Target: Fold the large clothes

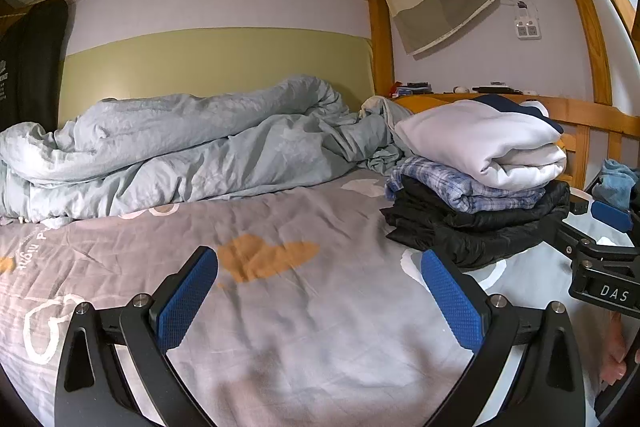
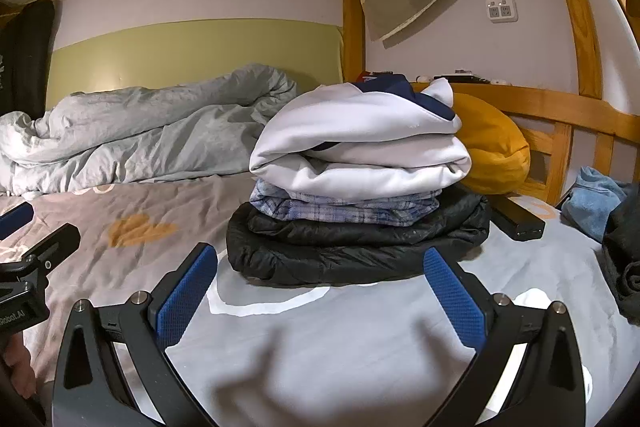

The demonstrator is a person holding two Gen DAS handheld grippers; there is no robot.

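Left gripper point(image 1: 319, 293): jaws spread wide, empty, blue pads point(image 1: 188, 297) clear of the bed sheet point(image 1: 280, 327) below, touching nothing.

Right gripper point(image 2: 320, 293): jaws equally wide, empty, above the sheet, just short of the clothes stack.

Stack, on the sheet near the headboard rail point(image 2: 560, 119): black jacket point(image 2: 352, 251) at bottom, plaid shirt point(image 2: 340, 211) in the middle, white top point(image 2: 360, 155) uppermost, all folded.

Beside the stack: yellow pillow point(image 2: 492, 147) touching behind, black box point(image 2: 518, 219) just to the right.

Rumpled duvet point(image 1: 180, 147) along the far wall.
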